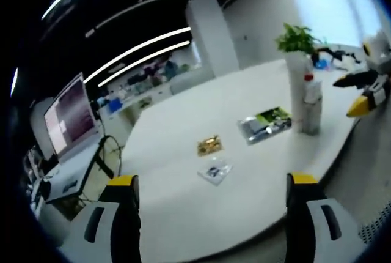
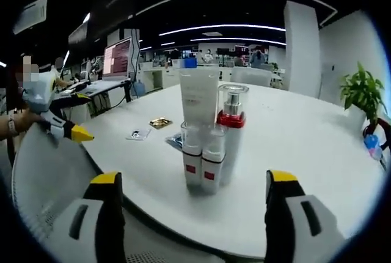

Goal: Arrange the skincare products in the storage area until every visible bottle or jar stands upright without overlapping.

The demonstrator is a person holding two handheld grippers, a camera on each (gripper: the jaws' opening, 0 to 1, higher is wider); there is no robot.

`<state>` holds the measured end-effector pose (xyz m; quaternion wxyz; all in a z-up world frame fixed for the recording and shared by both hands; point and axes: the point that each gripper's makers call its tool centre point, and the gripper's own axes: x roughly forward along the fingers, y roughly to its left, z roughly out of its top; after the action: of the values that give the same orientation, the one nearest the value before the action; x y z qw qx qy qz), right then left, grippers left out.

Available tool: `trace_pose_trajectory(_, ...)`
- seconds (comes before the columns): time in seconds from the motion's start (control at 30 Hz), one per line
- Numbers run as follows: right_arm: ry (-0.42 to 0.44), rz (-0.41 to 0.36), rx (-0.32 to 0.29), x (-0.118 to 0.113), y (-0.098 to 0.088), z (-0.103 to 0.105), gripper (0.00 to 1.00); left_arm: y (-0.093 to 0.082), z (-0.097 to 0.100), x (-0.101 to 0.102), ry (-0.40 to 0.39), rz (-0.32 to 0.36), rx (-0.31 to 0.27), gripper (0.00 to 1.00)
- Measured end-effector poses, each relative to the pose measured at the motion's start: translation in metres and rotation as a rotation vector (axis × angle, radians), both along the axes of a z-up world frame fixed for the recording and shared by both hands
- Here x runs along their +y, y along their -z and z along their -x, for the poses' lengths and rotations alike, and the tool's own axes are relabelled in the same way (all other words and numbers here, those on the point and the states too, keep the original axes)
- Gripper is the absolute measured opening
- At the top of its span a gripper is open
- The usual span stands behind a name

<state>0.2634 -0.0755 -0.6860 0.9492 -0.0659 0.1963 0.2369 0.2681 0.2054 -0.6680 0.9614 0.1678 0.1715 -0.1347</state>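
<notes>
An open office holds a white round table (image 2: 317, 153). The skincare products (image 2: 211, 131) stand clustered near its front edge, long axes vertical, caps up. Both the right gripper (image 2: 192, 214) and left gripper (image 1: 211, 214) are spread wide, holding nothing. Approach level and grip low to avoid toppling neighbours

table (image 2: 317, 171): smooth matt white | pump bottle (image 2: 231, 129): clear glossy plastic, red band | tube (image 2: 198, 99): matt white plastic | my jaws looked matt white plastic, yellow-tipped | sachets (image 1: 215, 170): shiny foil
</notes>
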Motion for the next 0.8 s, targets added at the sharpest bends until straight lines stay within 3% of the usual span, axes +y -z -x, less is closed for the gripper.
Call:
trace_pose_trajectory(0.23,0.012,0.004,0.003,-0.001,0.0,0.0,0.98,-0.007,-0.001,0.0,0.007,0.007,-0.043,0.97)
trace_pose_trajectory(0.4,0.0,0.022,0.024,-0.001,0.005,-0.002,0.99,-0.007,-0.002,-0.003,0.015,0.01,-0.045,0.97)
trace_pose_trajectory(0.47,-0.019,0.008,0.017,0.003,0.003,-0.001,0.99,-0.004,-0.003,0.001,-0.001,-0.022,-0.029,0.97)
trace_pose_trajectory(0.8,-0.017,0.028,0.041,0.0,0.007,-0.002,0.99,-0.011,-0.007,-0.006,0.044,0.015,-0.074,0.97)
